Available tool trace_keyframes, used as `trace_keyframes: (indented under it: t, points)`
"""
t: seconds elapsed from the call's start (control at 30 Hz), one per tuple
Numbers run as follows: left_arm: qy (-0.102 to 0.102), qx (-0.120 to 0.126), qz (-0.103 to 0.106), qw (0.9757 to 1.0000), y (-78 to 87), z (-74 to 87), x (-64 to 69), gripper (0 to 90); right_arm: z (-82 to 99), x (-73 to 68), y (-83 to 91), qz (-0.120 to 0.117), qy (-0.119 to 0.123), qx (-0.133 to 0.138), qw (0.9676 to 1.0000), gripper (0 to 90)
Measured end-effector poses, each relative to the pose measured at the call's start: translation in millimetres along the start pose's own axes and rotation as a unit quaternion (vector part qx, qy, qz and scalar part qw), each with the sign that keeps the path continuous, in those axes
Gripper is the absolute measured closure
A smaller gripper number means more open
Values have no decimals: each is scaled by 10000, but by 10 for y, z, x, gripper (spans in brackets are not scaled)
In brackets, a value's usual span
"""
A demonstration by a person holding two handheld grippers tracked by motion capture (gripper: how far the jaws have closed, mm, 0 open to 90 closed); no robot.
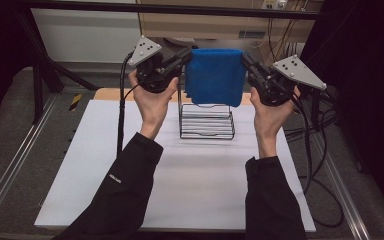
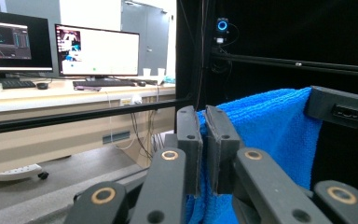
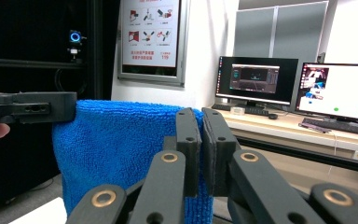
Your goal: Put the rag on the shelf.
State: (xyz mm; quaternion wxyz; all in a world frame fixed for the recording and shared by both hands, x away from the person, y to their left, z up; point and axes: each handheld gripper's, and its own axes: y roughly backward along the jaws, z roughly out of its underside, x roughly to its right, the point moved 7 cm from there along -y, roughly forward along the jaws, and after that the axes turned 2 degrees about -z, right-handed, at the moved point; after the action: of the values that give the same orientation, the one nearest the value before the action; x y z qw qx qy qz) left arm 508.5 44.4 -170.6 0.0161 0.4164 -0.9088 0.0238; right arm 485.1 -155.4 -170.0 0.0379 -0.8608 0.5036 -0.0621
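Tools left (image 1: 186, 54) and right (image 1: 245, 59) pinch blue towel (image 1: 215, 75) corners above wire rack (image 1: 206, 121).

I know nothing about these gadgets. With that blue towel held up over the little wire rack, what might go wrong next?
Both grippers pinch the fluffy blue terry towel only at its top corners: the left gripper and the right gripper each hold a thin edge, so a corner might slip free. The towel hangs above the black wire rack, which looks light; lowering off-centre might snag or tip it.
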Motion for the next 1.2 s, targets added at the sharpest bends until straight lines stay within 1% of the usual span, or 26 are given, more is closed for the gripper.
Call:
trace_keyframes:
  t: [0.13,0.37,0.47,0.57,0.67,0.73,0.83,1.03,1.17,1.2]
  points:
    - [-4,12,-33,10000,-30,-51,-24,851,-33,19,-43,7,13,4,10000,867]
    - [16,13,-69,10000,-106,-126,-70,851,-77,74,-132,25,-81,29,10000,867]
    - [34,8,-94,9999,-145,-157,-96,851,-93,99,-174,51,-46,23,10000,867]
    - [20,6,-149,9999,-178,-186,-118,851,-112,117,-216,67,-65,33,10000,867]
    - [22,64,-164,9998,-200,-220,-132,851,-130,141,-262,85,-63,28,9999,867]
    - [32,62,-188,9998,-218,-235,-154,851,-138,153,-294,77,-92,12,9999,867]
    - [106,81,-178,9998,-245,-252,-186,851,-152,166,-338,92,-81,5,9999,866]
    - [52,98,-242,9996,-298,-278,-239,851,-167,208,-430,106,-33,-18,9999,867]
    - [203,170,-196,9995,-341,-297,-283,851,-176,230,-484,91,-62,-22,9999,866]
    - [173,157,-200,9995,-349,-301,-292,851,-181,240,-495,96,-42,-27,9999,867]
